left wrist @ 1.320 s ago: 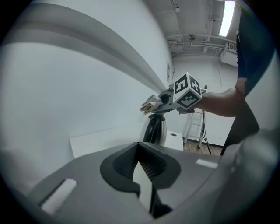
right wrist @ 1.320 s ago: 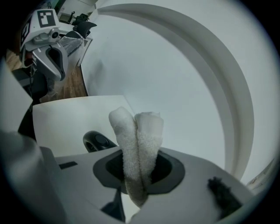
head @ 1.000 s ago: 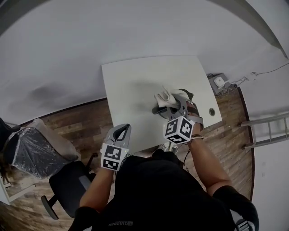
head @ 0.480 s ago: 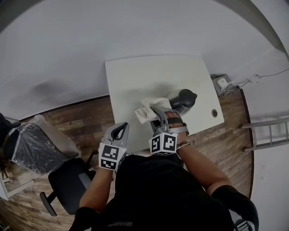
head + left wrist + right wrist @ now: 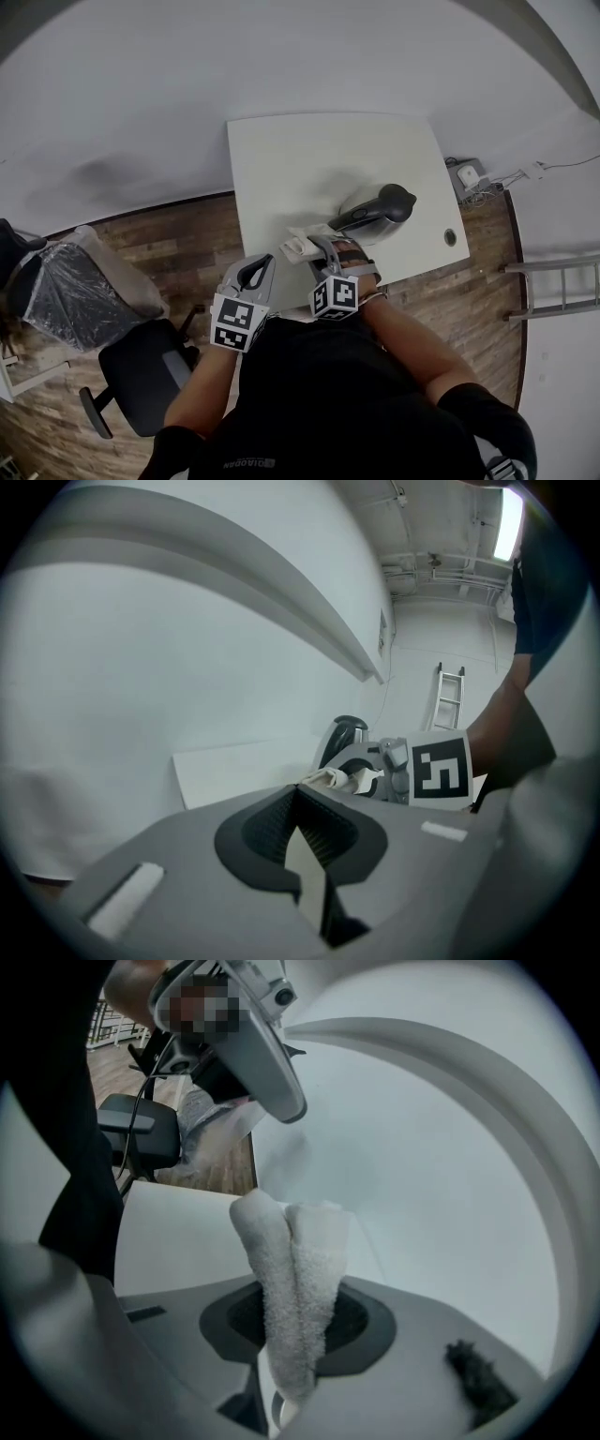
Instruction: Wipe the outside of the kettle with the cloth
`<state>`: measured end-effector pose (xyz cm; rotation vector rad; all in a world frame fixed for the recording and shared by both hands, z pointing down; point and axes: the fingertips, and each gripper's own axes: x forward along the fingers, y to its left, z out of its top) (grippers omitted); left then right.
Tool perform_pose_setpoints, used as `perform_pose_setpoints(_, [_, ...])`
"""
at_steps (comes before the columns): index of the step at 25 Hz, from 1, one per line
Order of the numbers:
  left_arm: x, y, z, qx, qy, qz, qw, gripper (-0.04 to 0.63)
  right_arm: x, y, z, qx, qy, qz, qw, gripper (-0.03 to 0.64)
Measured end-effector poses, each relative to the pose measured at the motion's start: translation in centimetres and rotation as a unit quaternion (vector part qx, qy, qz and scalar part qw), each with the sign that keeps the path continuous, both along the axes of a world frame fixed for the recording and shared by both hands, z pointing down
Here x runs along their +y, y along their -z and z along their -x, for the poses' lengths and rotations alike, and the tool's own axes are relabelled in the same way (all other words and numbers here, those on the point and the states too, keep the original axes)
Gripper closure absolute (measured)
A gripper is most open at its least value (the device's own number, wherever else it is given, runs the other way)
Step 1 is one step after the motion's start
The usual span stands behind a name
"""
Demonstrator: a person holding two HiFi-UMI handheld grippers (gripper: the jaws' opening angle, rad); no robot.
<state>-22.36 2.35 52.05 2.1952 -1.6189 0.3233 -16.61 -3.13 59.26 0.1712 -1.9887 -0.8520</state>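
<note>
— So, where is the kettle [image 5: 375, 208] standing?

— On the white table [image 5: 281, 159], toward its right half, with its dark top showing. From the right gripper [image 5: 319, 246] it sits at about 2 o'clock, near but apart.

— And the cloth [image 5: 295, 246]?

— Clamped in the right gripper. That gripper's own view shows the jaws pressed on a pale, fluffy fold that rises out between them toward 12 o'clock. From the head view, the cloth pokes out toward 9 o'clock over the table's near edge and does not touch the kettle.

— What about the left gripper [image 5: 246, 281]?

— Its jaws are brought together with nothing between them; its own view shows them meeting in a thin seam. It hangs just off the table's near edge, close beside the right gripper, at roughly 8 o'clock from it.

— Anything else around?

— A black office chair [image 5: 141, 375] stands on the wood floor [image 5: 178, 234] at 7 o'clock from the table. A bulky thing wrapped in clear plastic [image 5: 75, 300] is at 9 o'clock, and a ladder [image 5: 553, 281] at 4 o'clock.
</note>
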Motion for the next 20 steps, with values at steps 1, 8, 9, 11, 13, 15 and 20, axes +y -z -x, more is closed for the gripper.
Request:
perform_pose_setpoints(1, [0.0,-0.1,0.0,0.0,-0.001,0.001,1.0,0.588,-0.2,-0.8,-0.5,0.004,-0.004,0.003,1.0,0.518])
perform_pose_setpoints(8, [-0.2,0.0,-0.4,0.002,-0.009,0.002,1.0,0.588,-1.9,-3.7,-4.0,0.03,-0.034,0.001,0.999,0.518])
perform_pose_setpoints(9, [-0.3,-0.1,-0.5,0.002,-0.012,0.003,0.9999,0.588,-2.2,-3.7,-4.5,0.03,-0.041,0.0,0.999,0.518])
perform_pose_setpoints(11, [-0.4,-0.3,-0.9,0.003,-0.019,0.006,0.9998,0.588,-2.7,-3.6,-5.6,0.021,-0.065,0.007,0.998,0.518])
perform_pose_setpoints(13, [-0.7,-0.3,-1.4,0.003,-0.028,0.004,0.9996,0.588,-3.3,-3.1,-6.9,-0.007,-0.119,0.045,0.992,0.518])
perform_pose_setpoints(15, [-1.0,-0.2,-1.9,0.0,-0.037,0.002,0.9993,0.588,-4.1,-2.5,-8.3,-0.051,-0.196,0.111,0.973,0.518])
perform_pose_setpoints(20, [-1.4,0.2,-2.6,-0.001,-0.052,0.002,0.9986,0.588,-6.0,-1.6,-10.5,-0.2,-0.385,0.329,0.839,0.518])
